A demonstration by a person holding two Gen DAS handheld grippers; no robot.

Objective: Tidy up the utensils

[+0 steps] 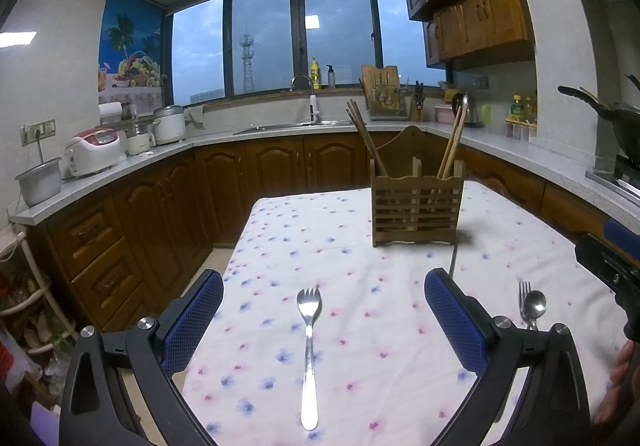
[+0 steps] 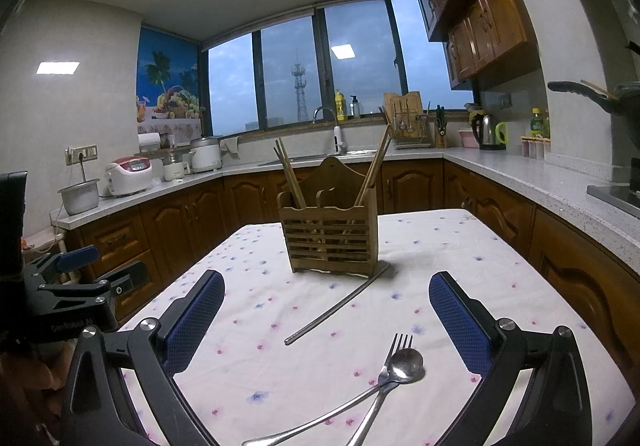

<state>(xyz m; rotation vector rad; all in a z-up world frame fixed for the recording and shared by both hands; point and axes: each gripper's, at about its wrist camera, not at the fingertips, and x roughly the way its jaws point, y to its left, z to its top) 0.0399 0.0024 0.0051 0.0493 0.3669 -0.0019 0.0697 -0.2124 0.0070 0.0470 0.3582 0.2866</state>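
Note:
A wooden slatted utensil holder (image 1: 416, 212) (image 2: 330, 232) stands on the floral tablecloth and holds wooden chopsticks (image 1: 366, 136) (image 2: 290, 174) in both outer compartments. In the left wrist view a steel fork (image 1: 309, 350) lies between the fingers of my open, empty left gripper (image 1: 323, 320). In the right wrist view a spoon (image 2: 400, 370) lies crossed over a second fork (image 2: 390, 360), between the fingers of my open, empty right gripper (image 2: 326, 320). A steel chopstick (image 2: 336, 306) lies in front of the holder. The spoon and second fork also show in the left wrist view (image 1: 534, 306).
The table (image 1: 360, 238) has its left edge near wooden cabinets (image 1: 160, 214). Grey counters run around the room with rice cookers (image 1: 94, 150), a sink (image 1: 288, 128) and a kettle (image 2: 486, 130). A wok (image 1: 616, 118) sits on the stove at right.

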